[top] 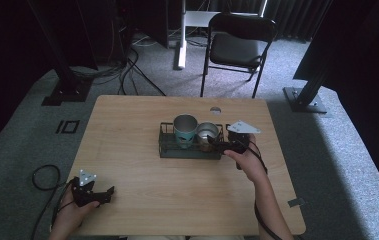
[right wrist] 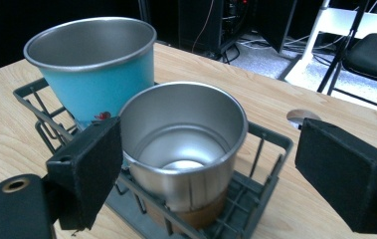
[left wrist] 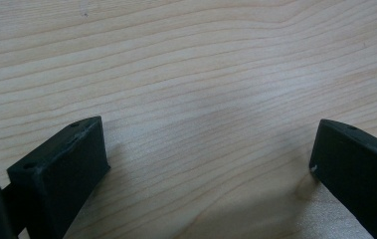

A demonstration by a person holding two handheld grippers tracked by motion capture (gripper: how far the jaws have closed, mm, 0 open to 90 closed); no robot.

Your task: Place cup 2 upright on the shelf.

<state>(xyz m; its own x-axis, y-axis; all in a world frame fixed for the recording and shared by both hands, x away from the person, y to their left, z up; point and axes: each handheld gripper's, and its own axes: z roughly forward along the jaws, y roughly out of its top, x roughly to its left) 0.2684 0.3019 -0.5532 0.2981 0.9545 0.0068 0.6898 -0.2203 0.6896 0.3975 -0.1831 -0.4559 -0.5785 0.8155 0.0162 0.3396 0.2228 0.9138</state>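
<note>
In the high view, a dark wire rack (top: 191,148) is seen near the middle of the wooden table (top: 142,200), and two cups are standing upright in it, side by side: a teal metal cup (top: 185,131) on the left and a plain steel cup (top: 207,134) on the right. The right gripper (top: 223,146) is held at the right end of the rack, beside the steel cup, and the left gripper (top: 108,194) is rested near the front left corner of the table, well apart from the rack. In the left gripper view, the jaws of the left gripper (left wrist: 211,164) are spread wide over bare wood, with nothing between them. In the right gripper view, the jaws of the right gripper (right wrist: 208,164) are also spread apart, one on each side of the steel cup (right wrist: 186,149), which is empty inside. The teal cup (right wrist: 94,69) is placed just behind it and is empty as well. Whether the jaws are touching the steel cup cannot be told.
</note>
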